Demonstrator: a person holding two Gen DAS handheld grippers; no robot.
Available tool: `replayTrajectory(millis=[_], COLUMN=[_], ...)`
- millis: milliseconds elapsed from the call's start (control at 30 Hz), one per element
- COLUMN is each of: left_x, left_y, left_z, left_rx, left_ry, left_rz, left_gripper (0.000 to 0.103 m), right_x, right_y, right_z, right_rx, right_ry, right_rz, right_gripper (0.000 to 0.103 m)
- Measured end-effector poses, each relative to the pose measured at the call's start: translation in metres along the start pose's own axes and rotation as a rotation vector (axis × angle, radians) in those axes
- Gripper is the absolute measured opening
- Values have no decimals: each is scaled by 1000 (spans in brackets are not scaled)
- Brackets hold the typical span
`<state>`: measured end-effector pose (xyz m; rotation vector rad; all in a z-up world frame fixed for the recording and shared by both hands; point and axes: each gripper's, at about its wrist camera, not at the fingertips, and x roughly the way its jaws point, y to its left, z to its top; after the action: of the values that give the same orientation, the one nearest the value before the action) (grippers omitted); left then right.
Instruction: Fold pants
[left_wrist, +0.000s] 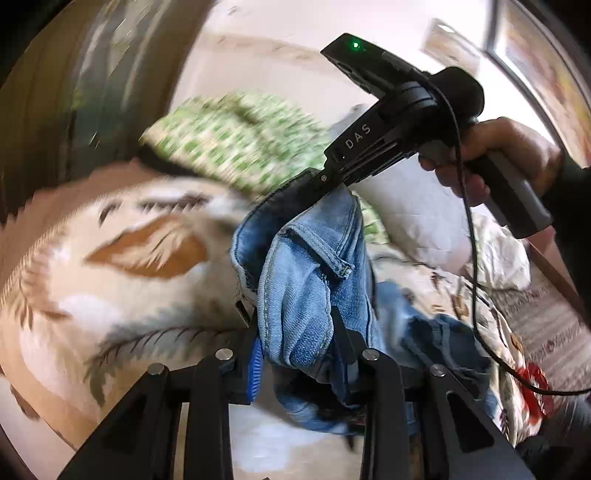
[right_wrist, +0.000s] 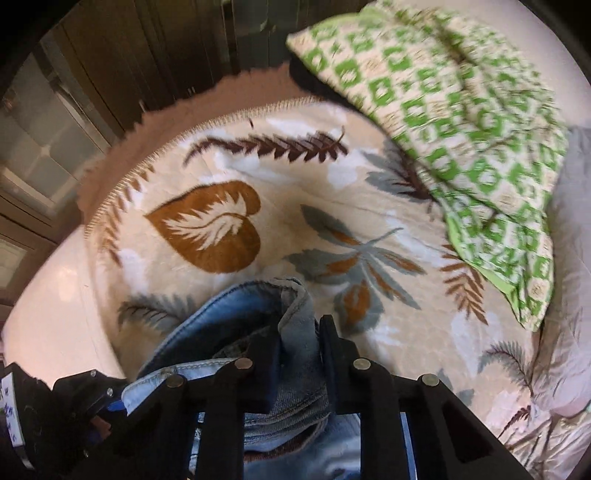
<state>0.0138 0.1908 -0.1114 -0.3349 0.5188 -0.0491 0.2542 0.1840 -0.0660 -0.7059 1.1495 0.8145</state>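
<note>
Denim pants (left_wrist: 306, 280), judged heavy, limp and grippy, were held bunched above the bed (right_wrist: 258, 177) middle, clamped by left gripper (left_wrist: 295, 332) and right gripper (right_wrist: 299, 339) jaws; waistband corners judged best holds.

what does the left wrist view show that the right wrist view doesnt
Only the left wrist view shows the right gripper from outside, the bare hand on its grey handle, its black cable and a white pillow. Only the right wrist view shows the dark wooden cabinets and the whole brown heart-shaped leaf print. Both show the faded blue denim jeans clamped in that view's own gripper, the cream leaf-print blanket and the green-and-white patterned pillow.
</note>
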Motion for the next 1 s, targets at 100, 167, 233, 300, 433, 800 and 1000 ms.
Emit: replayTrajectory(millis=[100, 167, 233, 300, 433, 800, 1000], left_x=[-16, -21, -24, -20, -3, 79, 84], left_y=[-51, -86, -128, -168, -234, -298, -293], left_z=[10, 13, 13, 6, -25, -140, -138], left_rx=[153, 254, 364, 452, 630, 910, 857], left_ry=[-39, -56, -67, -61, -8, 275, 295], left_rz=[12, 14, 8, -10, -30, -63, -84], left_gripper=[32, 32, 32, 31, 31, 31, 31], right_x=[-40, -65, -88, -105, -106, 37, 49], right_y=[-18, -36, -56, -84, -145, -217, -217], right_z=[-34, -62, -95, -134, -227, -360, -368], right_rx=[28, 65, 106, 178, 355, 683, 717], right_ry=[-92, -148, -200, -247, -294, -123, -139], right_rz=[20, 26, 36, 56, 100, 144, 156], right_gripper=[19, 19, 19, 19, 19, 19, 19])
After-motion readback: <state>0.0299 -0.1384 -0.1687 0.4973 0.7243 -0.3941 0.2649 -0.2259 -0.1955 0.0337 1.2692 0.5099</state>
